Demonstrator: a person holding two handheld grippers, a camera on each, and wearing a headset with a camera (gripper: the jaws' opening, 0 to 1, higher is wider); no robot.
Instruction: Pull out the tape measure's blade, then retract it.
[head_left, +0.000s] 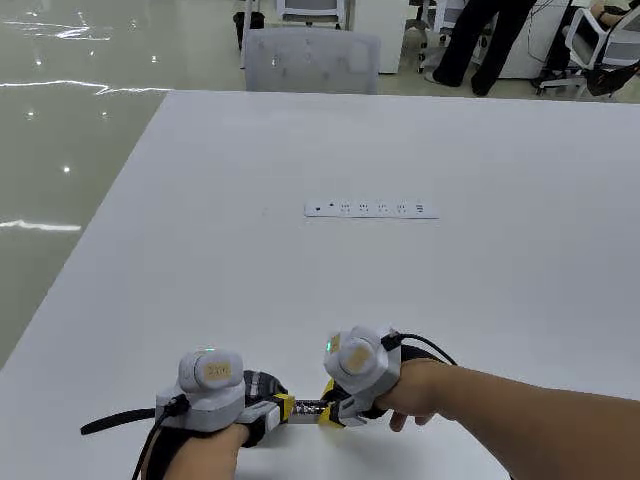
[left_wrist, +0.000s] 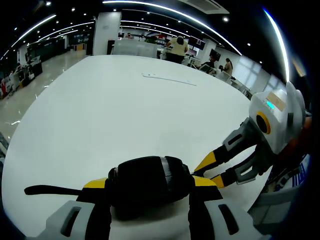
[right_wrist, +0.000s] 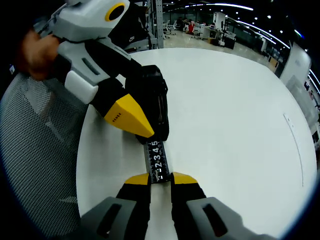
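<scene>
A black tape measure (left_wrist: 148, 186) sits low over the white table (head_left: 400, 150), near its front edge, and my left gripper (left_wrist: 150, 182) is shut on its case from both sides. A short length of the blade (right_wrist: 156, 157), with printed numbers, sticks out of the case (right_wrist: 152, 100). My right gripper (right_wrist: 160, 177) is shut on the blade's end. In the head view the left gripper (head_left: 283, 405) and the right gripper (head_left: 328, 412) point at each other, a few centimetres apart, with the blade (head_left: 306, 408) between them.
A white power strip (head_left: 371, 209) lies in the middle of the table. A grey chair (head_left: 312, 58) stands at the far edge, with people and office chairs behind it. A mesh chair (right_wrist: 35, 150) is by the near edge.
</scene>
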